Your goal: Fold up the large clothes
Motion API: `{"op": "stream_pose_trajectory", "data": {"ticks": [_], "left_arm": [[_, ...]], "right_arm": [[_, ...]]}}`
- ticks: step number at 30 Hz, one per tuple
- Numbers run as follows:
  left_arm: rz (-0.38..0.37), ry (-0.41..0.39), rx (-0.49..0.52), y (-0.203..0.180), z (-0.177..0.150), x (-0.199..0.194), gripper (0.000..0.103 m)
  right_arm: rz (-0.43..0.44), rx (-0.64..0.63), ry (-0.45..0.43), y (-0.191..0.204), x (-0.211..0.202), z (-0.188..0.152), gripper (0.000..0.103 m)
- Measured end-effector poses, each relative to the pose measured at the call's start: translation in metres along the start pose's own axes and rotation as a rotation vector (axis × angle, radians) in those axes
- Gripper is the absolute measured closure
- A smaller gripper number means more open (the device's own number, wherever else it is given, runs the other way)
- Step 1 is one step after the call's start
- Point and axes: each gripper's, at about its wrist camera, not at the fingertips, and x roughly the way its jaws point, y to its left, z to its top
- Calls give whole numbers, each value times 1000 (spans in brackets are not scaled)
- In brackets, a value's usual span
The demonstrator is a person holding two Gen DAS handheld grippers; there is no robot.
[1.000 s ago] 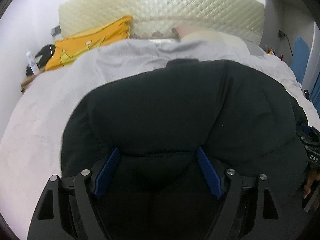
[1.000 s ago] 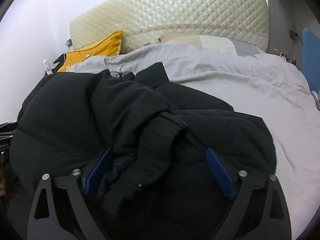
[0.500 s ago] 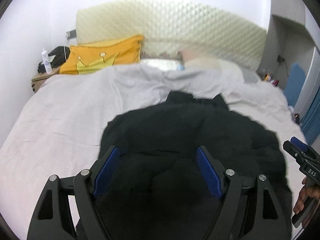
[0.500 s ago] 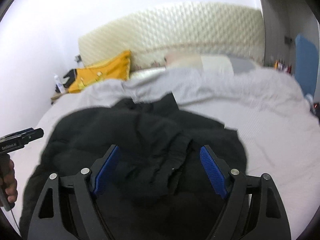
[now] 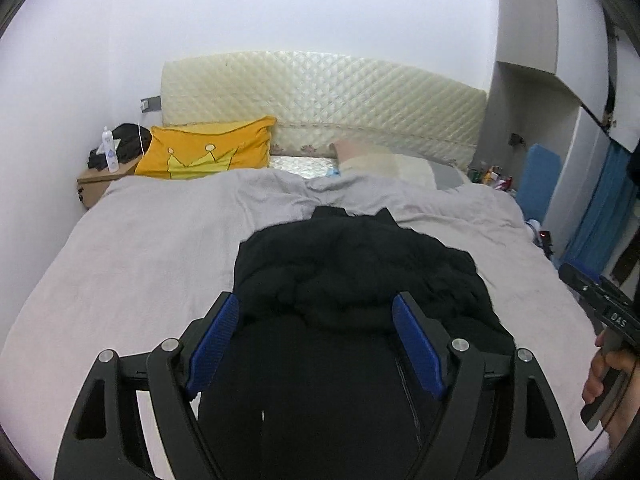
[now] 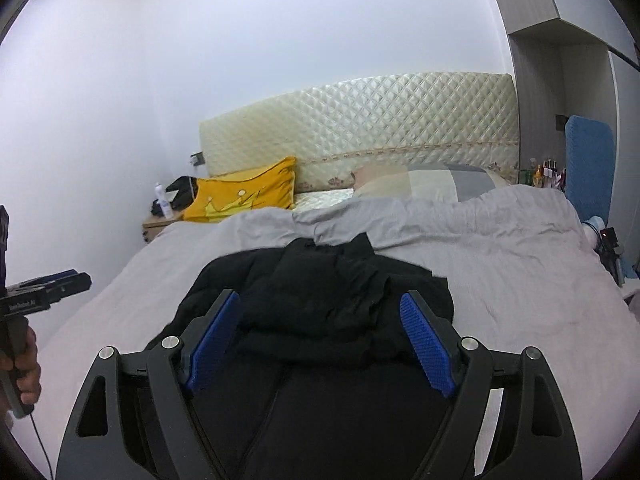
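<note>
A black puffy jacket (image 5: 352, 276) lies bunched in a folded heap on the grey bedspread (image 5: 152, 256); it also shows in the right wrist view (image 6: 320, 296). My left gripper (image 5: 316, 312) is open and empty, held above the jacket's near part. My right gripper (image 6: 320, 312) is open and empty, also above the jacket's near part. The right gripper shows at the right edge of the left wrist view (image 5: 600, 304), and the left gripper at the left edge of the right wrist view (image 6: 44, 288).
A yellow crown pillow (image 5: 208, 154) and a patchwork pillow (image 5: 392, 162) lie against the quilted cream headboard (image 5: 320, 92). A nightstand with a bottle (image 5: 109, 156) stands at the back left. Blue items and a shelf (image 5: 540, 176) stand to the bed's right.
Both grippers have pulled back and risen away from the jacket, which now looks smaller and farther. The jacket stays in its heap on the bed.
</note>
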Motion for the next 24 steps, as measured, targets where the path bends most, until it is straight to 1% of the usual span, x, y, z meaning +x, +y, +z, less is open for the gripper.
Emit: {"op": "stream_pose_trajectory", "data": {"ticks": [3,5,7,10,16,18,20,22,24], "left_arm": [[-30,29,-12,9,-24,-20,23],[-52,71,-24,19,-45,-27,23],[-69,104,-34,29,-61,-26,23],[-103,173,-85,49,-90,-20,23],[-175,339,-205,84,-136,19,23],[-189,375,-250,96,-146,32,23],[-208,424,-306,108,-157,48,23],[-213,475,-357,120,-170,64,23],[-219,522,-392,132,-184,78,23]], "right_arm": [[27,19,25,-4,-19,-18,22],[42,43,55,-10,-26,-34,22],[64,80,101,-21,-31,-56,22],[81,136,173,-38,-32,-86,22],[88,199,317,-70,-25,-142,22],[88,243,361,-81,-20,-154,22],[107,315,397,-95,-14,-164,21],[112,370,427,-106,-9,-172,17],[84,412,463,-120,0,-181,15]]}}
